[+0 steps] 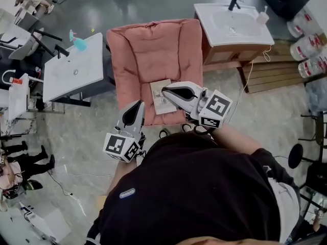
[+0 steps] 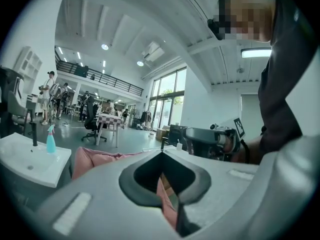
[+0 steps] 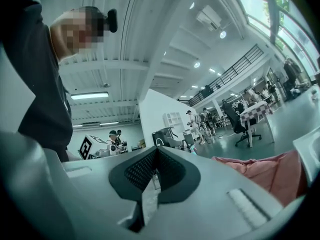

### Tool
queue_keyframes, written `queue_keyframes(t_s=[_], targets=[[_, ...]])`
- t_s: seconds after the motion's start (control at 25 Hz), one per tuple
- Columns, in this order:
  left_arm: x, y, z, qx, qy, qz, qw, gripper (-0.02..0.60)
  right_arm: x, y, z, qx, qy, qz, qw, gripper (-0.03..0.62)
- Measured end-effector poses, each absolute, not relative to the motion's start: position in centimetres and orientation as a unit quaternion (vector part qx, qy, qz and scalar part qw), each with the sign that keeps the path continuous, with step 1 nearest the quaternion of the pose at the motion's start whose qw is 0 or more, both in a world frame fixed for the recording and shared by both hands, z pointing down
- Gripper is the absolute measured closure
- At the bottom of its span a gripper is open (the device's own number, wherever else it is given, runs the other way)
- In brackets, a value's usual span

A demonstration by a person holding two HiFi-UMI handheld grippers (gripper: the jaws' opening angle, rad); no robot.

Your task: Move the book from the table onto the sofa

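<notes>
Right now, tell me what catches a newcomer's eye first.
A pink sofa fills the middle of the head view, a book lying near its front edge. The right gripper, shut, hangs over the book; the left gripper, also shut, hangs by the sofa's near left corner.

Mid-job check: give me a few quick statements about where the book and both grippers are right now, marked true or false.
1. The book lies on the pink sofa. True.
2. The left gripper has its jaws spread wide. False: the left gripper view shows its jaws together at the tips.
3. A blue spray bottle stands on the white table to the left of the sofa. True.
4. The right gripper hangs over the washbasin cabinet. False: its tips are at the book's right edge, over the sofa.
5. The left gripper is touching the book. False: it is apart from the book, near the sofa's front left edge.
</notes>
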State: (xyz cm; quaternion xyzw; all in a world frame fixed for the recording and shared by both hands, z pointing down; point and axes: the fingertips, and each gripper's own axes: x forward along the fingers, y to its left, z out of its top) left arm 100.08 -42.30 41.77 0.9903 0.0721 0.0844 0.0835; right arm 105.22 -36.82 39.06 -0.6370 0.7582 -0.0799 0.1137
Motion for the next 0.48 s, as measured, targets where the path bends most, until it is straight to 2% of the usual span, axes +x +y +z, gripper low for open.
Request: queue_keyframes(t_s=[0.48], targets=[[97.8,-38.5,43.0,0.989,-0.048,0.113,0.085,0.581,105.3,-34.1,39.5,-0.555,0.819,-0.084,0.117,0.568]])
